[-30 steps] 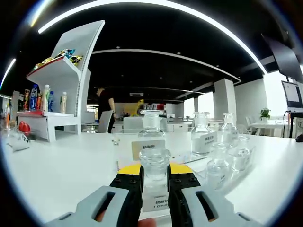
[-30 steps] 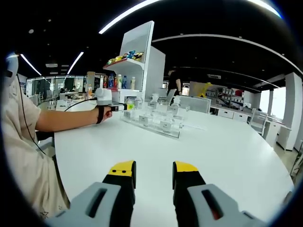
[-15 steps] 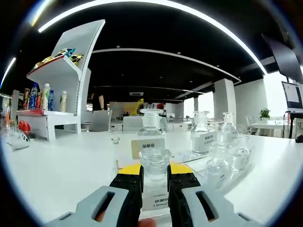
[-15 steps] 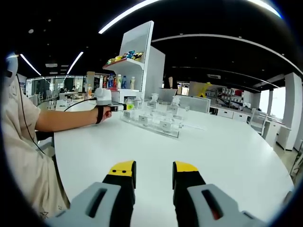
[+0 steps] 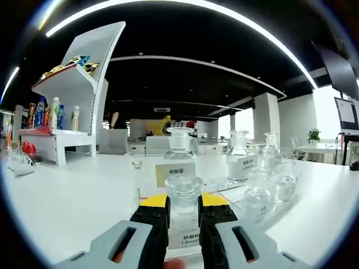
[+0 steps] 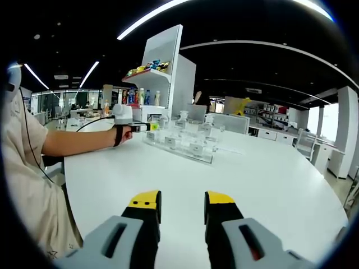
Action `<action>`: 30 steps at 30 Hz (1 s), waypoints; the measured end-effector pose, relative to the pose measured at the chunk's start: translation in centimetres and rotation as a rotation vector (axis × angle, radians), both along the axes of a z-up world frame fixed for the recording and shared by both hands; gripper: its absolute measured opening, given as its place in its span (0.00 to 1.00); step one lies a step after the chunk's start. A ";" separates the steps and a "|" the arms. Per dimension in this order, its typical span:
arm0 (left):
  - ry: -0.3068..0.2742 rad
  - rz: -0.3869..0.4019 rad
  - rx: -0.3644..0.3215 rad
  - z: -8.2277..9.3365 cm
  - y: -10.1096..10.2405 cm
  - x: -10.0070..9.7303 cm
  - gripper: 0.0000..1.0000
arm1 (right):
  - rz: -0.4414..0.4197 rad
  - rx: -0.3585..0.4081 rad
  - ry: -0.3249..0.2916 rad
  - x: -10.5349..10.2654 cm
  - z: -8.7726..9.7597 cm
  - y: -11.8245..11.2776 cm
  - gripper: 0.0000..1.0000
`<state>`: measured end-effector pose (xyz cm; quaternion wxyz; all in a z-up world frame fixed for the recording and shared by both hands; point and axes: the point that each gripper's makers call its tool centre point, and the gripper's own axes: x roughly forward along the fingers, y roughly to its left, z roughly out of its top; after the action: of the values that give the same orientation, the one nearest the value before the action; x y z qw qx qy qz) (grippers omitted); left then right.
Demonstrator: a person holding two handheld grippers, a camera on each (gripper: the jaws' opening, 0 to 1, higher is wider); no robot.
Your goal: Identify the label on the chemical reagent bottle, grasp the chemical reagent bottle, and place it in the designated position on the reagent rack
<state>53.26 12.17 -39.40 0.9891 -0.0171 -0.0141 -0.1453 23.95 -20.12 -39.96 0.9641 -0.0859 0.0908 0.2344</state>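
Observation:
My left gripper (image 5: 183, 208) is shut on a clear glass reagent bottle (image 5: 183, 189) with a round stopper and a white label low on its body. It sits at the near end of the clear reagent rack (image 5: 235, 193). Just behind stands a taller bottle (image 5: 179, 147) with a beige label, and more stoppered bottles (image 5: 238, 152) follow to the right. In the right gripper view the rack (image 6: 180, 143) lies across the white table with the left gripper (image 6: 136, 126) at its left end. My right gripper (image 6: 180, 205) is open, low over bare tabletop, far from the rack.
A white display shelf (image 5: 76, 84) with drink bottles and snacks stands at the back left. The person's forearm (image 6: 78, 140) reaches in from the left, their body beside the table's edge. The white table (image 6: 269, 185) is wide and bare to the right of the rack.
Both grippers and the held bottle have stayed put. A person in dark clothes far in the background has walked out of sight near the shelf.

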 end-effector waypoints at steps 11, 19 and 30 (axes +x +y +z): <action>0.018 -0.001 0.004 -0.4 0.0 0.2 0.20 | 0.002 0.000 0.002 0.1 -0.1 0.0 0.30; 0.010 -0.001 0.019 -0.5 0.0 0.2 0.21 | 0.003 0.000 0.002 0.1 -0.2 0.0 0.30; 0.005 -0.027 0.043 -0.4 -0.4 -0.1 0.24 | 0.011 -0.002 0.002 0.0 -0.2 0.4 0.30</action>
<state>53.11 11.73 -39.83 0.9873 0.0036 -0.0082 -0.1589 24.00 -19.72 -40.15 0.9626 -0.0872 0.0913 0.2396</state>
